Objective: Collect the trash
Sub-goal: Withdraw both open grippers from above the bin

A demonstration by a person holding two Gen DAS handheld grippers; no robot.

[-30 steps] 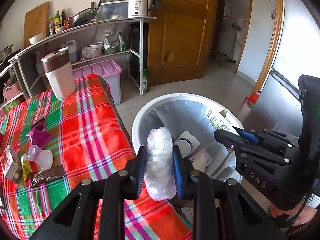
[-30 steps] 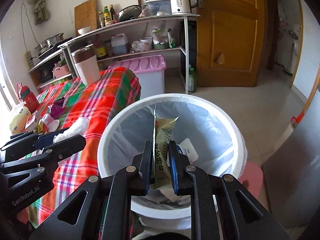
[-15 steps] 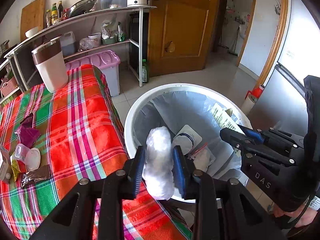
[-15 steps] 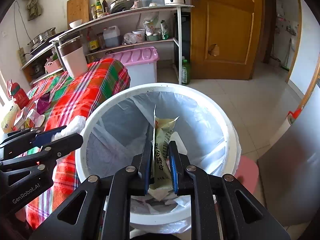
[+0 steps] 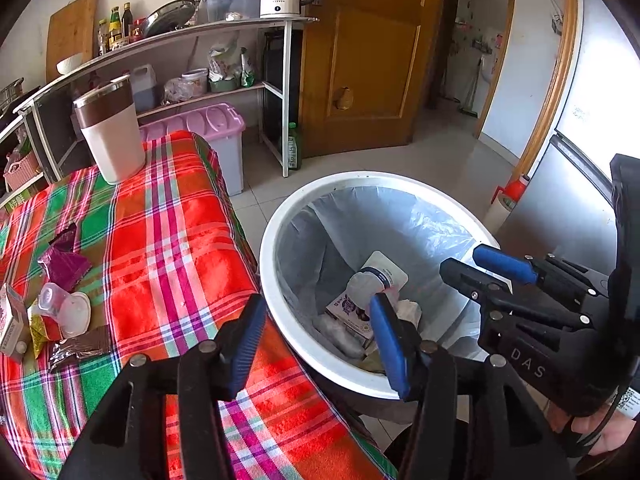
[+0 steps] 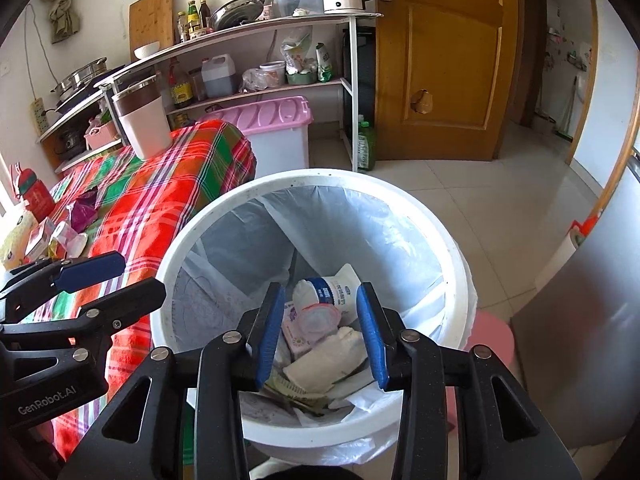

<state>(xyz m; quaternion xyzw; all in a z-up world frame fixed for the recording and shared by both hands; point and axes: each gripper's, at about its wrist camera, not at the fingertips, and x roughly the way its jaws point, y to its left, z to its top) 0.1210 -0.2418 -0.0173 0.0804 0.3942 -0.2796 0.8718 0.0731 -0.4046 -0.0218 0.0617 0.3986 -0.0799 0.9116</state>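
A white trash bin (image 5: pixel 280 304) (image 6: pixel 452 264) with a plastic liner stands beside the plaid table (image 5: pixel 172 240). It holds a white bottle (image 6: pixel 332 290), wrappers (image 6: pixel 324 360) and a crumpled bag. My left gripper (image 5: pixel 316 340) is open and empty over the bin's near rim. My right gripper (image 6: pixel 320 332) is open and empty above the bin; it also shows in the left wrist view (image 5: pixel 480 264). More trash lies on the table's left: a purple wrapper (image 5: pixel 64 264), a clear plastic cup (image 5: pixel 66 310), a brown wrapper (image 5: pixel 80 348) and a small carton (image 5: pixel 10 326).
A white and brown tumbler (image 5: pixel 110 136) stands at the table's far end. A pink-lidded storage box (image 5: pixel 208 128) and a shelf rack (image 5: pixel 180 60) stand behind. A wooden door (image 5: pixel 360 60) is at the back and a grey fridge (image 5: pixel 560 200) at the right.
Both grippers have opened. The crumpled plastic bag left my left gripper and the snack packet left my right gripper; both now lie in the bin.
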